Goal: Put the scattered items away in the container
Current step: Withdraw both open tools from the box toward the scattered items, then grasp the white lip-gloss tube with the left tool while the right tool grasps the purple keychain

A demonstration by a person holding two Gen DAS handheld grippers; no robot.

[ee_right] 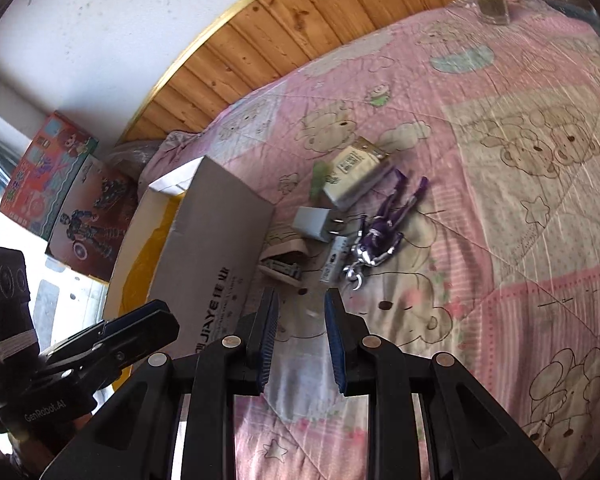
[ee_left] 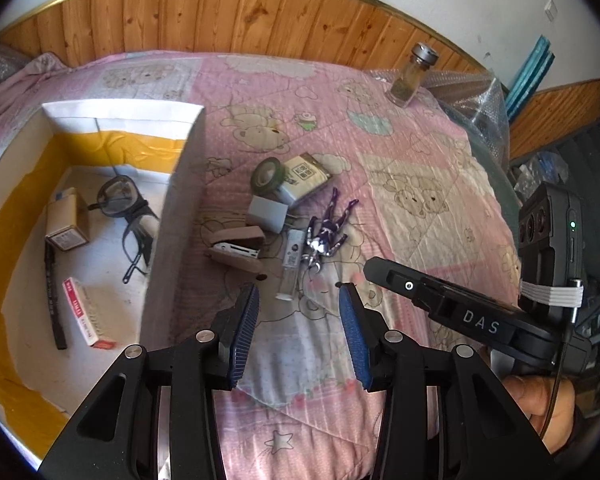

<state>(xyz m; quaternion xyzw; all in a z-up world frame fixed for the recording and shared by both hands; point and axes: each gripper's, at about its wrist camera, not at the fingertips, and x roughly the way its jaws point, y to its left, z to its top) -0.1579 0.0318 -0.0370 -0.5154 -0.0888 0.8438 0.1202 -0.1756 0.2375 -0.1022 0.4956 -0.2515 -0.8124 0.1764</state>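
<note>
while the remaining clutter, a purple figure (ee_left: pixel 327 236) and stapler (ee_left: pixel 238 249) among it, is lying beside the box (ee_left: pixel 172 216), both the left gripper (ee_left: pixel 299 300) and right gripper (ee_right: pixel 301 305) are hovering with jaws apart and empty, seemingly lining up picks.

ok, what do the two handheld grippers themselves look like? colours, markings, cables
Both are black angular frames with silver pivot bolts and blue ribbed finger pads. The right gripper, seen from the left wrist camera, reads "DAS", carries a black camera module with a green LED, white strapping and a thin black cable. The left gripper reads "GenRobot.AI".
</note>
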